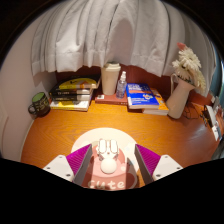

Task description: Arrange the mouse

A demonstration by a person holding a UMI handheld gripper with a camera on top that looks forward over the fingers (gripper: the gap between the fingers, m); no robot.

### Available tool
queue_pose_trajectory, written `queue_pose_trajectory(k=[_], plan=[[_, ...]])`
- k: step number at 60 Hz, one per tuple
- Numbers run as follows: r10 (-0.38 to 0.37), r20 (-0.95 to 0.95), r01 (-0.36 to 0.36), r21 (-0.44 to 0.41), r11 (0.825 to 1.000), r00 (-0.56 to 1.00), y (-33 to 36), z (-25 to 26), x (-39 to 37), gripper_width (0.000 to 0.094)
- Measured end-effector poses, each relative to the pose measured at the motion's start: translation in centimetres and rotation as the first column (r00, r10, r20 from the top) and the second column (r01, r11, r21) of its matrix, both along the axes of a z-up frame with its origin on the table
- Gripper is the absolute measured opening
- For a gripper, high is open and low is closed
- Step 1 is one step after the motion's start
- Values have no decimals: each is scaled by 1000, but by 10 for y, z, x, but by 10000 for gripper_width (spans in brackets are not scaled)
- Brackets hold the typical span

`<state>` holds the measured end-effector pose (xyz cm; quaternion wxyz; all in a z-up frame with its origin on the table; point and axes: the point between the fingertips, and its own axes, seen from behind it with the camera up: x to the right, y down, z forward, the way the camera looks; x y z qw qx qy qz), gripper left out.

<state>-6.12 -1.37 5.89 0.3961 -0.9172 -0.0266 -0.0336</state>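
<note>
Tool fingers, each lined with a magenta pad, reach forward over a round wooden desk. A white mouse sits between them on a pink patterned mat, and the pads appear to press its two sides, so the tool seems pinched shut on the mouse, though the contact is partly hidden. A pale circular patch of desk surface shows just beyond the mouse.

By its look, the mouse is a light, rigid plastic shell with smooth, curved flanks. It would likely slip if held only near the rounded top, so the safest hold is low on the flat of both sides, near the middle of its length, with even pressure. It should not be fragile under a gentle squeeze, but its buttons at the front could click if pressed.

Open room lies straight ahead: the middle of the desk is bare wood between the mouse and the things along the back. There, from left to right, stand a dark jar, a stack of books, a beige container, a small bottle, blue books and a vase of pale flowers, all well apart from the mouse. Curtains hang behind. The desk's curved rim falls away near either side of the fingers, so sideways moves have less margin than forward ones.
</note>
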Motion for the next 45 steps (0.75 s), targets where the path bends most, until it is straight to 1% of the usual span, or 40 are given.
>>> queue_pose_trajectory(k=[6,12,17,21,30,45], plan=[[1,-16,-1,34,999,1000,-26,48,-8,859],[-5,-21,7,94,996,1000,-53,95,-12,857],[-12,-22,15,139,990,1000,-77,122,-15,856],[-17,-19,20,155,988,1000,-95,137,-17,852],[-16,-4,17,163,986,1000,-128,149,-25,852],[9,-11,-8,146,989,1000,-167,142,-39,850]])
